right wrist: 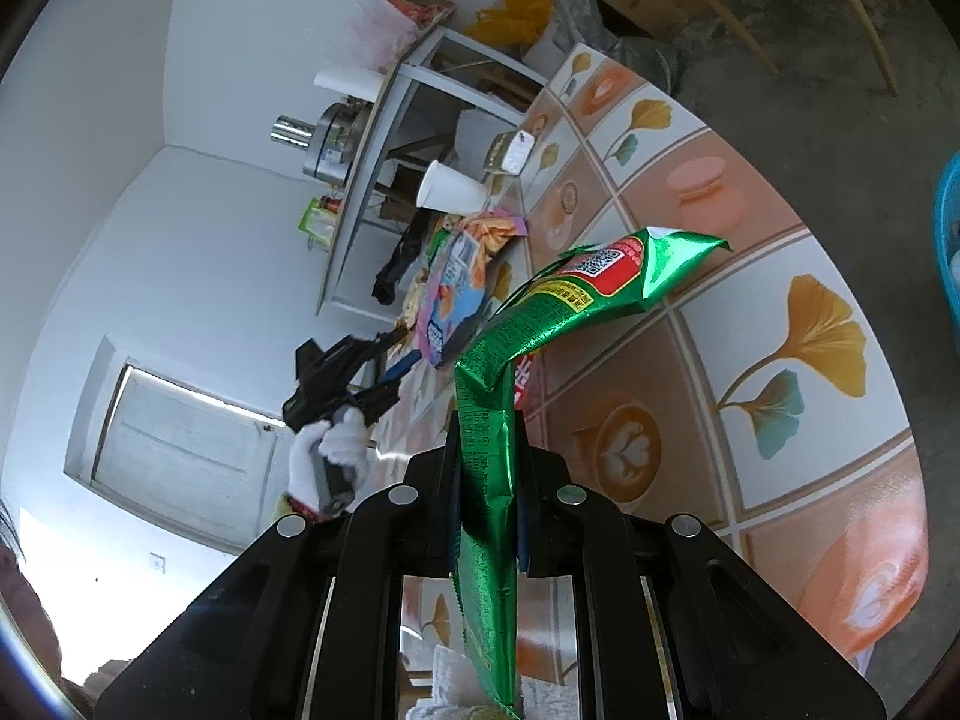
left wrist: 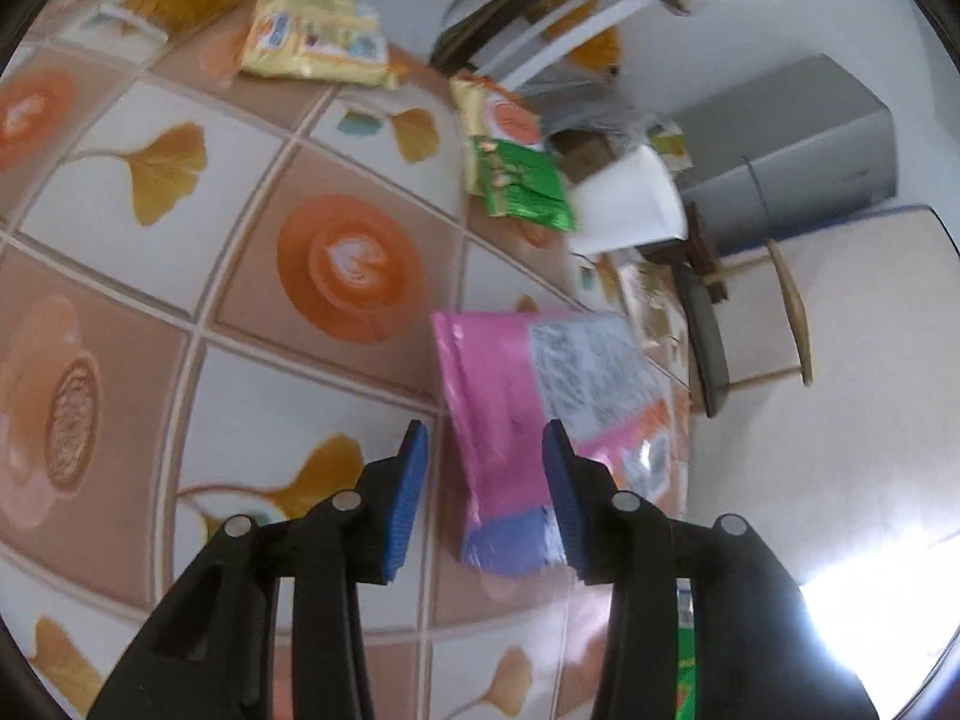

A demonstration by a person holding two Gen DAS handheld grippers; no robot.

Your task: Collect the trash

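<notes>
The pink wrapper (left wrist: 510, 420) lies on the tabletop (left wrist: 252, 276) at lower centre of the left wrist frame, between the parted pads of the left tool (left wrist: 486, 492); neither pad presses it, probably ready to close. In the right wrist frame, the right tool (right wrist: 489, 480) clamps a green wrapper (right wrist: 540, 324), at centre, keeping it off the tabletop. More packets (left wrist: 318, 42) lie upper left.

White walls (right wrist: 120, 210), a grey shelf unit (right wrist: 384, 138), bright window (right wrist: 180, 450)
</notes>
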